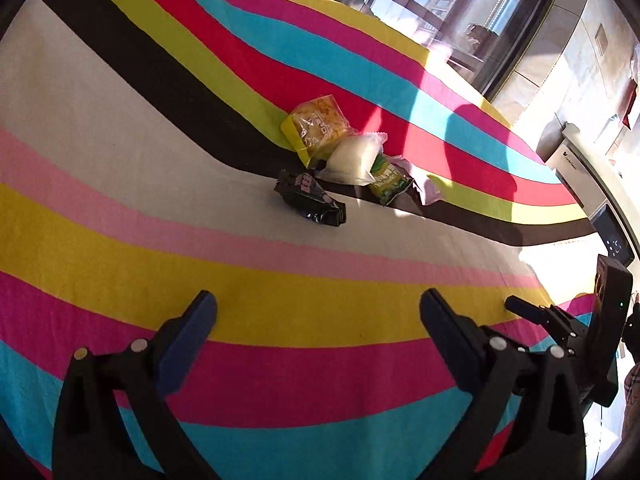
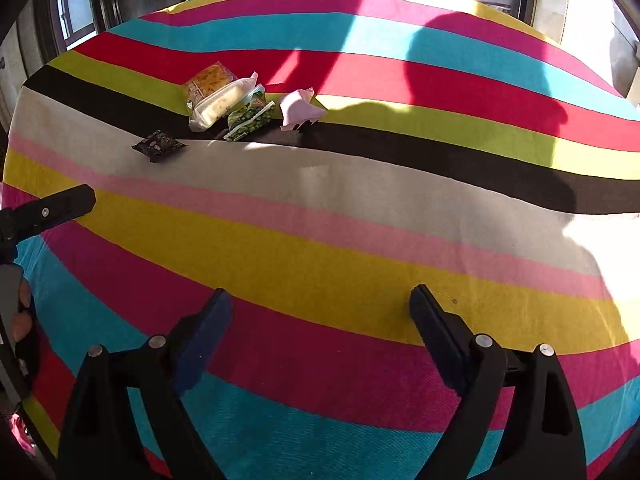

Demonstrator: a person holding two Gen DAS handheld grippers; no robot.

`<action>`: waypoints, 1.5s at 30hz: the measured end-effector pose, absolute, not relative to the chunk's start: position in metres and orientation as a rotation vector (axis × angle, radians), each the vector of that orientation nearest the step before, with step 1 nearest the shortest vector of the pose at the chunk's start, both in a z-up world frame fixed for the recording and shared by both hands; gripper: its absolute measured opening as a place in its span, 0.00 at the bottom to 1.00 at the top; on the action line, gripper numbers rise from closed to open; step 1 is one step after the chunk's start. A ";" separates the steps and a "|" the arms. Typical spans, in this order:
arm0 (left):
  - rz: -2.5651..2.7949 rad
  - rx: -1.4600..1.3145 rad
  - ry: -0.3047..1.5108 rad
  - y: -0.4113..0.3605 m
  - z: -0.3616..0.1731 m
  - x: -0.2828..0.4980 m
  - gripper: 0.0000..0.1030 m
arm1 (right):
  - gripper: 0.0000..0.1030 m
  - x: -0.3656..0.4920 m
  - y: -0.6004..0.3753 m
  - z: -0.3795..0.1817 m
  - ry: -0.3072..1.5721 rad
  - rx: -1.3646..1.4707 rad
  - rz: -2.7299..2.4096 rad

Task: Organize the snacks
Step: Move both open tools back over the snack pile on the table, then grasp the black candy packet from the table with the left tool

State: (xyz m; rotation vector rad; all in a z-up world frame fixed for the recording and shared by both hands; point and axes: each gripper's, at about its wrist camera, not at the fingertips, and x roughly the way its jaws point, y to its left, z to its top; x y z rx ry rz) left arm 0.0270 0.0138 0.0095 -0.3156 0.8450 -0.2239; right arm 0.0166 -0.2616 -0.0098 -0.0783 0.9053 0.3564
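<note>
A small heap of snack packets lies mid-table on the striped cloth (image 1: pixel 120 128): a yellow packet (image 1: pixel 316 126), a clear bag of white snack (image 1: pixel 354 158), a green packet (image 1: pixel 388 180) and a pale pink packet (image 1: pixel 430 190). A black packet (image 1: pixel 310 198) lies apart, nearer me. In the right wrist view the same yellow packet (image 2: pixel 210 80), white bag (image 2: pixel 222 104), green packet (image 2: pixel 250 118), pink packet (image 2: pixel 298 110) and black packet (image 2: pixel 158 145) show at upper left. My left gripper (image 1: pixel 318 304) and right gripper (image 2: pixel 320 300) both hover open and empty over the near yellow stripe, well short of the snacks.
The striped cloth (image 2: pixel 360 208) covers the whole table. Windows (image 1: pixel 440 4) stand behind the far edge. A white appliance (image 1: pixel 576 160) sits off the right edge. The right gripper's body (image 1: pixel 600 320) shows at right; the left gripper's finger (image 2: pixel 52 204) pokes in at left.
</note>
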 end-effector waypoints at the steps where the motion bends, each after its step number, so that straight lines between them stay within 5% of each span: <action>1: -0.224 -0.316 0.845 0.014 0.009 0.027 0.98 | 0.85 0.017 -0.261 -0.010 0.906 -0.085 0.353; 28: -0.243 -0.385 0.855 0.022 0.010 0.031 0.98 | 0.85 0.017 -0.258 -0.013 0.912 -0.042 0.259; 37: -0.150 -0.198 0.918 -0.004 0.026 0.100 0.98 | 0.87 0.036 -0.261 -0.004 1.017 -0.041 0.382; 45: -0.178 0.022 0.993 -0.027 0.003 0.133 0.98 | 0.87 0.125 -0.262 0.026 0.894 0.079 0.390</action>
